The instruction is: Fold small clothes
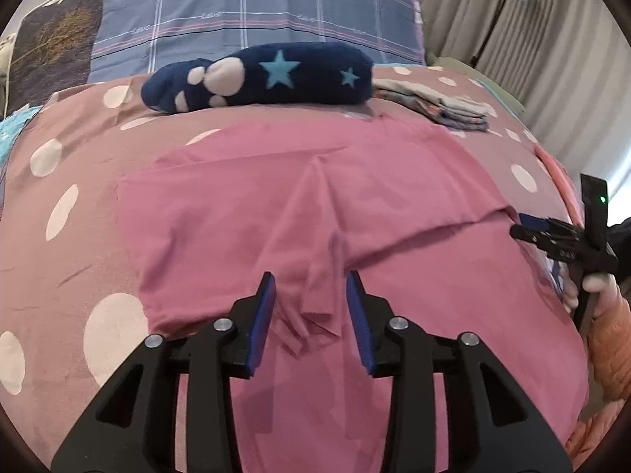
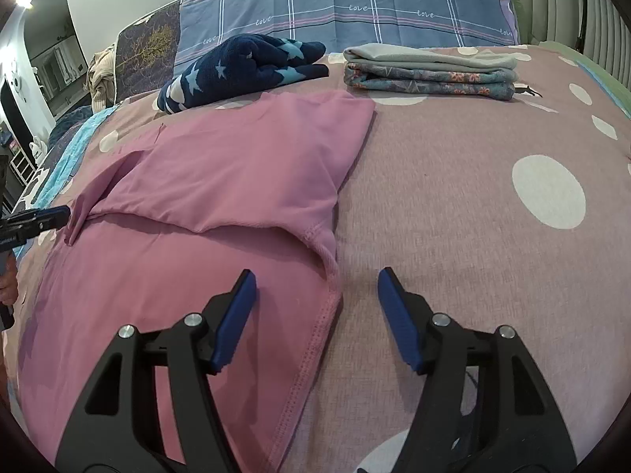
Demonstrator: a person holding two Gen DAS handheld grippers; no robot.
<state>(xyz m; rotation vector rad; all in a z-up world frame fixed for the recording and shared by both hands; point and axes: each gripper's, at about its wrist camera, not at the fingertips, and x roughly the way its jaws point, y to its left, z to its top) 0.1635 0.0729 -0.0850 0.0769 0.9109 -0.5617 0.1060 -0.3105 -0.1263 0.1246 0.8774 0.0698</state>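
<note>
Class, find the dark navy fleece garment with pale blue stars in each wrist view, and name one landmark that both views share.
Left wrist view: the navy fleece garment with pale blue stars lies top centre, beyond the pink garment.
Right wrist view: it lies upper left, left of the folded grey and floral clothes.
Shared landmark: the blue plaid pillow behind it.

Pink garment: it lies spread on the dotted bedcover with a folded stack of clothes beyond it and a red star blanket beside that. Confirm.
Wrong colour. The star blanket is dark blue, as the right wrist view shows. The pink garment, dotted bedcover and folded stack are as stated.
</note>
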